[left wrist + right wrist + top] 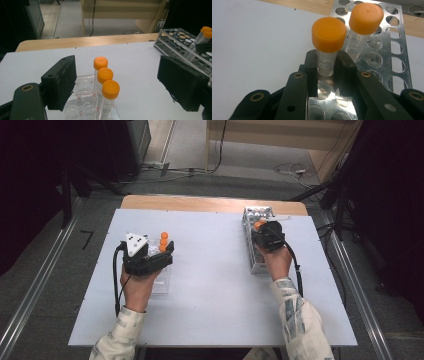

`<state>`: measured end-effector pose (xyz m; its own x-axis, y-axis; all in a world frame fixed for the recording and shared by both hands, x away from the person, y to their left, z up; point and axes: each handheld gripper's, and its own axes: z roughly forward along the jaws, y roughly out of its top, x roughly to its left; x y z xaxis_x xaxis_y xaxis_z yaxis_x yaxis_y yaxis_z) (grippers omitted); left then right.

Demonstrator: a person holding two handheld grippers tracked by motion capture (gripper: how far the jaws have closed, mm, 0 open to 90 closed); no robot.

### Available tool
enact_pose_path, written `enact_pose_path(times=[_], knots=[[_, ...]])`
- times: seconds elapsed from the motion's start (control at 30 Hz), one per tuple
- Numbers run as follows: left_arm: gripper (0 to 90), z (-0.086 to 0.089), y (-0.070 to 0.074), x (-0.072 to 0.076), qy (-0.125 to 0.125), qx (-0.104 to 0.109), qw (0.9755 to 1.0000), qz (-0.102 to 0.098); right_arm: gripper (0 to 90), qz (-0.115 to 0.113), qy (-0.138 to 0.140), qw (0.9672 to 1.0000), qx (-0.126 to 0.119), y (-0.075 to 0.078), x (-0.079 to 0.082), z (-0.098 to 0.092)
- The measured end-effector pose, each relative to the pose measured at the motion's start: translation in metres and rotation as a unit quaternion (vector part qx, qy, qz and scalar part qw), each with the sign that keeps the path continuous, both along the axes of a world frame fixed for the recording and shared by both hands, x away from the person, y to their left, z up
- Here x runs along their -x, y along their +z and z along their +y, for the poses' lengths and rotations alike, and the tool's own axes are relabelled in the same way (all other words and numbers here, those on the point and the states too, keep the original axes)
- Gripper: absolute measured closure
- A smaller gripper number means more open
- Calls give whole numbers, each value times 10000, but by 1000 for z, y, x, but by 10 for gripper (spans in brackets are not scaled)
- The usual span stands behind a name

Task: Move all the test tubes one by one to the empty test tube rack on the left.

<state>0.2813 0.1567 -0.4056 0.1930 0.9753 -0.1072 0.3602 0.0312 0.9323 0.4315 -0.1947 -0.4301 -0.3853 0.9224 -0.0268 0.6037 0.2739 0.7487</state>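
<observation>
Three orange-capped tubes [105, 75] stand in a row in a clear plastic rack [82, 100] at the table's left. My left gripper [120, 67] is open, its jaws standing wide on either side of them [163, 240], pads off the tubes. At the right, my right gripper [326, 61] is shut on the clear body of another orange-capped tube [328, 33], just below its cap, upright over the holes of a metal tube rack [397, 60]. A second capped tube [365, 18] stands in that rack just behind. From above, the right gripper [262, 227] is over the metal rack's [259, 212] far half.
A white sheet [215, 285] covers the table, with a wooden strip [210, 202] along its far edge. Cables [295, 170] lie on the floor beyond. Dark stands and equipment flank the table on both sides.
</observation>
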Motion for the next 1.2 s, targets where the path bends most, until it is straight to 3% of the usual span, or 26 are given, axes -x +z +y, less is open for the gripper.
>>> enact_pose_path(times=[0.4, 0.8, 1.0, 1.2], knots=[[160, 1, 0, 0, 17, 5, 10000, 3, 724, -537, 0, 9986, -33, 13, 12, 0], [160, 0, 0, 0, 7, 1, 10000, -3, 727, -901, 63, 9957, -208, 32, 27, -7], [160, -1, 0, 0, 0, 1, 10000, -8, 727, -1098, 194, 9933, -298, 44, 37, -7], [160, -2, 1, 1, -35, -5, 10000, -11, 726, -1140, 472, 9917, -353, 51, 50, -2]])
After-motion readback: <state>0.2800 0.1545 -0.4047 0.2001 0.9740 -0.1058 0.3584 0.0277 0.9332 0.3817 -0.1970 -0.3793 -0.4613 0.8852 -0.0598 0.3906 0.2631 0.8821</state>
